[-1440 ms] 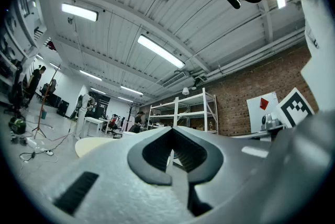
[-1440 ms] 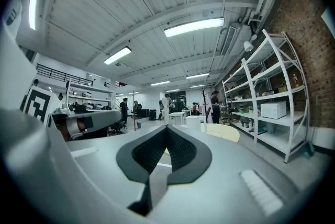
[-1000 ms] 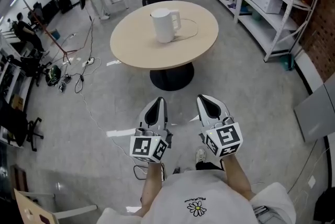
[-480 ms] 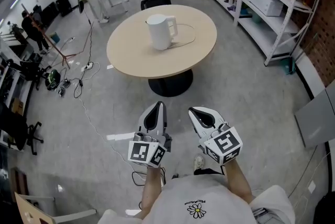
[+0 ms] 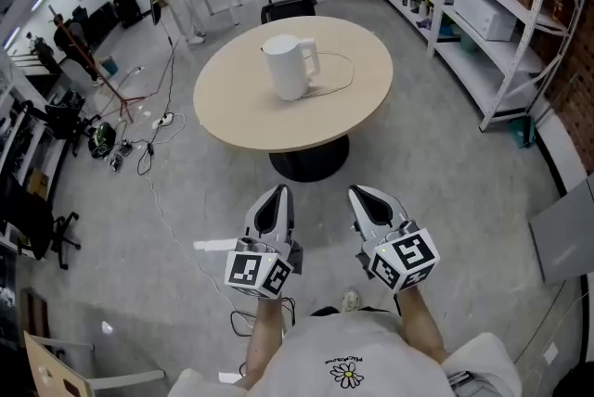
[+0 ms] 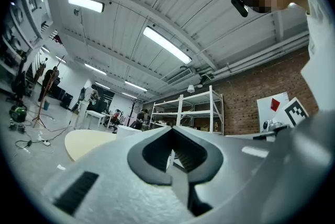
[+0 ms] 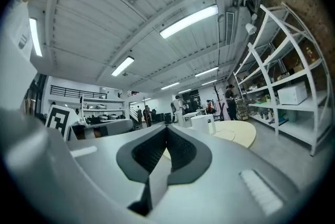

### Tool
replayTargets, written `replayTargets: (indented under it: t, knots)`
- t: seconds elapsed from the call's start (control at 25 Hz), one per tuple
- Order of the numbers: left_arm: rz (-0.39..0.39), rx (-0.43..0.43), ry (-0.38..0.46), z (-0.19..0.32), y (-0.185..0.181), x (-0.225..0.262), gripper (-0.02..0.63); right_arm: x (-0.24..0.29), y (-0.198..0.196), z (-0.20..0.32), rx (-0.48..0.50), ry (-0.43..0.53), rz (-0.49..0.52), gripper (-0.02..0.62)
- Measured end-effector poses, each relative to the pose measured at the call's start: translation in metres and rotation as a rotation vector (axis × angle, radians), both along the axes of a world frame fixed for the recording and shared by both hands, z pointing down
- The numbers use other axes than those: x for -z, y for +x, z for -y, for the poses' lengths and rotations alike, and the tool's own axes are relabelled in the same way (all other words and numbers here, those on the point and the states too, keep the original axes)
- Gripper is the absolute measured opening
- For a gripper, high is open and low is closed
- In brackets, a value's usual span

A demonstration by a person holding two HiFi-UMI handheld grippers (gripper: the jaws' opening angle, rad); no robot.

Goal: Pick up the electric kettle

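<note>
You held the left gripper point(image 5: 277, 194) and the right gripper point(image 5: 364, 195) side by side, low in front of you, over the grey floor point(image 5: 445, 163). Both pointed towards the round table point(image 5: 237, 103) but were well apart from it. Each gripper had its jaws closed together, with nothing between them. The white electric kettle point(image 5: 288, 68) stood upright near the middle of the table, its handle turned towards the metal shelves point(image 5: 501, 24). A thin cord point(image 5: 345, 70) lay looped just beside it.

kettle point(image 5: 290, 67) on table point(image 5: 241, 98); shelving point(image 5: 501, 24) right
</note>
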State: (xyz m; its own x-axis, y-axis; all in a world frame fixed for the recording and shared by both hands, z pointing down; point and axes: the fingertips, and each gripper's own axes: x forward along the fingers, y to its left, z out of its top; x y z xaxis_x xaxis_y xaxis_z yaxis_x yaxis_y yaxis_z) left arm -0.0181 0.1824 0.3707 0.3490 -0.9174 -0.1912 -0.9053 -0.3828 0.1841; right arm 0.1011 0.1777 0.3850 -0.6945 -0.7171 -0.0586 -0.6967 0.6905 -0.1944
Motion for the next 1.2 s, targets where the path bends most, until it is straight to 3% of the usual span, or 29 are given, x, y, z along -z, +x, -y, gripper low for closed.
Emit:
replayTargets:
  t: [0.36, 0.64, 0.96, 1.2]
  knots:
    - [0.044, 0.05, -0.026, 0.03, -0.004, -0.011, 0.002, -0.023, 0.02, 0.045, -0.08, -0.078, -0.001, 0.005]
    - [-0.008, 0.039, -0.057, 0.094, -0.021, -0.028, 0.002, -0.04, 0.014, 0.1, -0.103, -0.11, -0.034, 0.005]
    - [-0.059, 0.079, -0.072, 0.224, -0.087, -0.029, 0.002, -0.032, -0.038, 0.231, -0.113, -0.1, -0.079, 0.006]
    - [-0.017, 0.063, -0.084, 0.317, -0.142, -0.029, 0.002, -0.019, -0.091, 0.329, -0.133, -0.082, -0.099, 0.005]
